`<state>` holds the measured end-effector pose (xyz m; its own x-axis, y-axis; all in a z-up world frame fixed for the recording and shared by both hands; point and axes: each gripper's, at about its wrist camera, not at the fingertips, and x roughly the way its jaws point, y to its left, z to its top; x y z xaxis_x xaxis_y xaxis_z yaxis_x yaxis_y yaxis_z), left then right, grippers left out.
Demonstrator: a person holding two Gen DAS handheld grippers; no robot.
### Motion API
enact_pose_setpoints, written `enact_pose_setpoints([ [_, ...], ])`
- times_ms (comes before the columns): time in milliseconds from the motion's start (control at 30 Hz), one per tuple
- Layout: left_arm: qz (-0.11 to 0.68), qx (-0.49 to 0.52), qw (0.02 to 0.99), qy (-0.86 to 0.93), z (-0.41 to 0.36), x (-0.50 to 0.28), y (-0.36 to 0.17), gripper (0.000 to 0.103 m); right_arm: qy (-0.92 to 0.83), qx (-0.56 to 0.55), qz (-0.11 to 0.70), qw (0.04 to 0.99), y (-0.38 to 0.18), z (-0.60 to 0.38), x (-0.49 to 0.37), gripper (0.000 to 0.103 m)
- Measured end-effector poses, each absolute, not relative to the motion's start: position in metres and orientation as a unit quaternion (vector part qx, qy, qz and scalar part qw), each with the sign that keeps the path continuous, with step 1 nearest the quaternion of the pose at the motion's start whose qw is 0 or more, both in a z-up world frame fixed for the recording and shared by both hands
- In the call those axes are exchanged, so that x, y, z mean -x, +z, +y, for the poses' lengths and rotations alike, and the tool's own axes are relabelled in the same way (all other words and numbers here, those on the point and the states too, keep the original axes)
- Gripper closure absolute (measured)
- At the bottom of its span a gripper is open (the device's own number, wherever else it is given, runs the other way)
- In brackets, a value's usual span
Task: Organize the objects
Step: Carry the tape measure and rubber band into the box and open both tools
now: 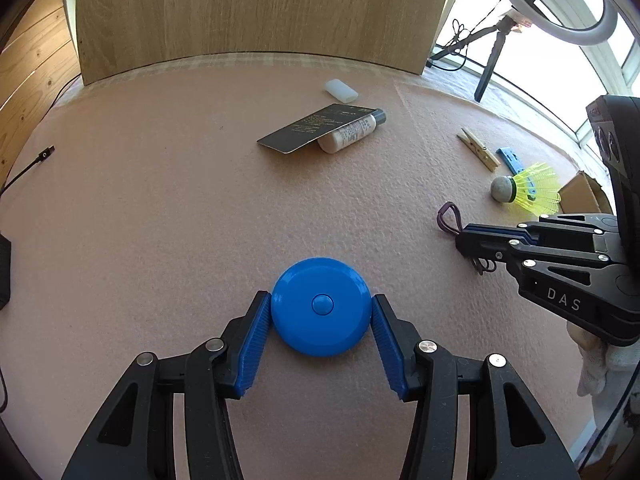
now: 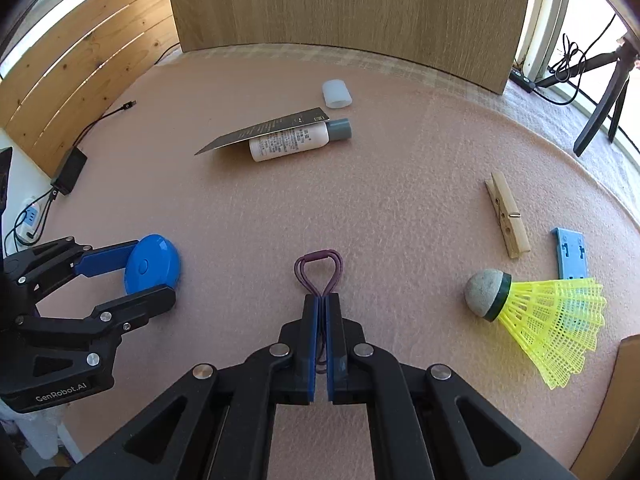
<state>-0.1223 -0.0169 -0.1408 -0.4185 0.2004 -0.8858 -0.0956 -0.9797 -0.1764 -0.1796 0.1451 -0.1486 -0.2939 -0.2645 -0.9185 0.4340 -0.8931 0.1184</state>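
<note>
Pink felt top (image 2: 400,208) | wood panel (image 2: 340,12) behind | L gripper (image 1: 322,308) clamps blue disc (image 1: 320,306) | R gripper (image 2: 321,304) pinches purple band (image 2: 319,270)

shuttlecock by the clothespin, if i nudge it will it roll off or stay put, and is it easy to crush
The shuttlecock lies on its side, so a nudge would probably swing it in an arc around its rounded cork nose rather than roll it straight. The thin yellow mesh skirt looks light and flexible and likely dents under a firm pinch. The felt-like mat probably slows any slide.
</note>
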Motion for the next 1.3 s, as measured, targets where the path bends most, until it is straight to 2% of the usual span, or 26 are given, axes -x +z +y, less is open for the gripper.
enact_pose_setpoints([
  [500,-0.056,0.52,0.147,0.84,0.042,0.092,-0.114,0.049,-0.834,-0.519,-0.044,0.181,-0.102,0.25,0.105,0.1],
  [1300,0.004,0.467,0.283,0.838,0.237,0.11,-0.059,0.049,-0.885,-0.449,-0.116,0.05,-0.048,0.437,0.032,0.1],
])
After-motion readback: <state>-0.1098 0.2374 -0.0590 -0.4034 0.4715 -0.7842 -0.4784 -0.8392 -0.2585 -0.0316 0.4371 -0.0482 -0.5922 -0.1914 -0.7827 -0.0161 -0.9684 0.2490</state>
